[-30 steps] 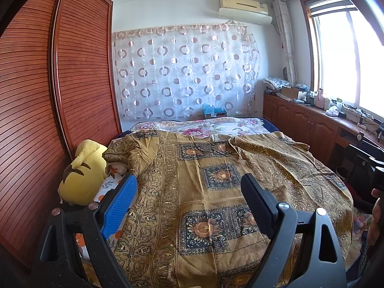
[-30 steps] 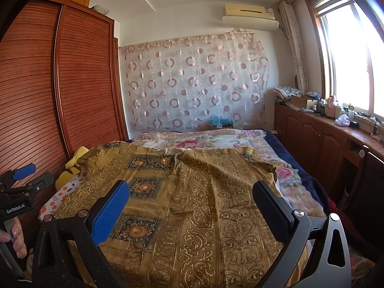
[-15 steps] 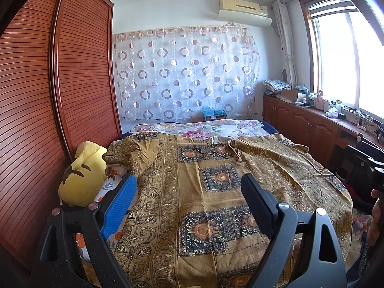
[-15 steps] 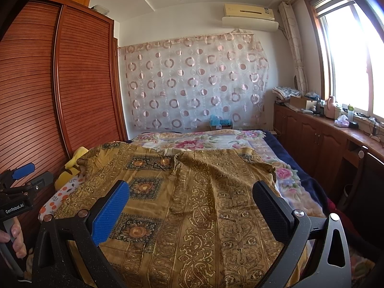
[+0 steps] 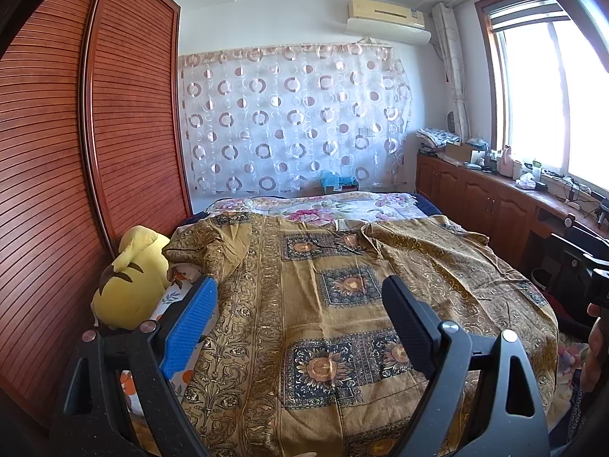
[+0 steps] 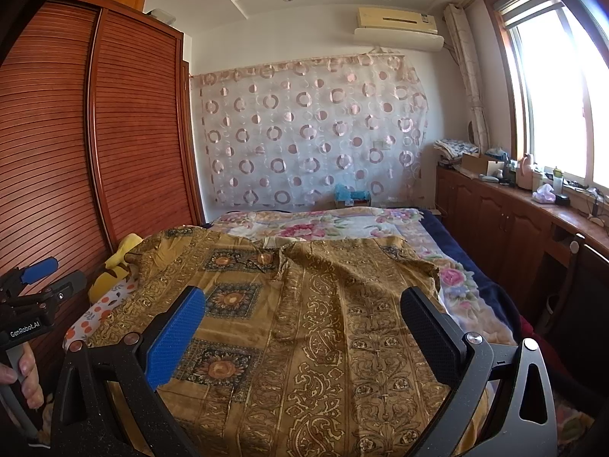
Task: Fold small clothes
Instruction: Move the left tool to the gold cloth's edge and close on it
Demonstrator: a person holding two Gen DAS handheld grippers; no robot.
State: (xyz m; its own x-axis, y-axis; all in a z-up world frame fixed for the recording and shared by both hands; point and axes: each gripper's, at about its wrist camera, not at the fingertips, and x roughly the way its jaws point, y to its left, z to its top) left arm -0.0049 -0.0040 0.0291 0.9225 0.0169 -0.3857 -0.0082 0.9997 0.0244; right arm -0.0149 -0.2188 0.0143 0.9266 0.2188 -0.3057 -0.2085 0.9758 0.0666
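Left gripper has jaws wide, nothing btwn them; right gripper likewise wide and empty. Both hover over the near end of the gold patterned garment, probably lining up for a hem grab. Garment lies spread flat w/ its collar far, on the floral bedsheet. Far left, a yellow plush toy sits beside the wardrobe, clear of the fold.
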